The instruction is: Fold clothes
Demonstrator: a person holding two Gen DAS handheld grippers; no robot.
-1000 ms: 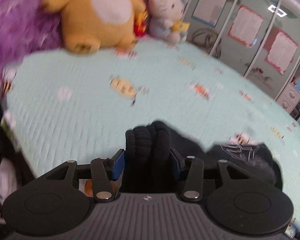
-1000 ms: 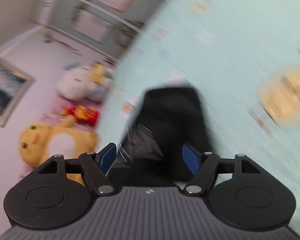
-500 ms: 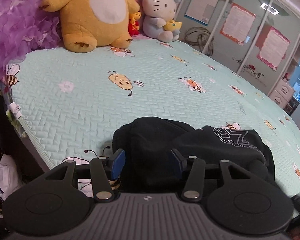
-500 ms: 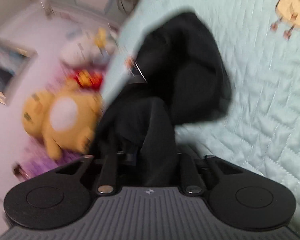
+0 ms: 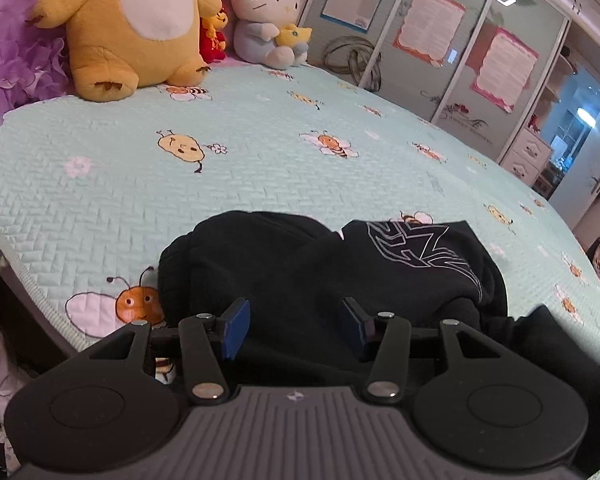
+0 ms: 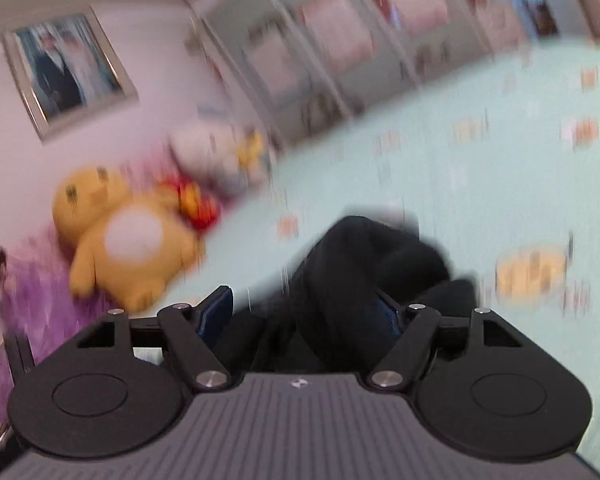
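The black garment (image 5: 332, 272) lies bunched on the bed (image 5: 260, 152), its near edge hidden behind the left gripper (image 5: 294, 330), jaws half open gripping nothing, while the blurred right gripper (image 6: 304, 312) is opening around cloth.

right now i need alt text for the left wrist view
A crumpled black garment with a white line graphic lies on a mint quilted bedspread with bee prints, between the open blue-padded left gripper. A yellow plush toy sits behind.

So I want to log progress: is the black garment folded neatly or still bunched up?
Bunched up. The black garment lies in a rumpled heap on the bedspread, its printed part lapped unevenly over a rolled lump, with no flat, squared edges.
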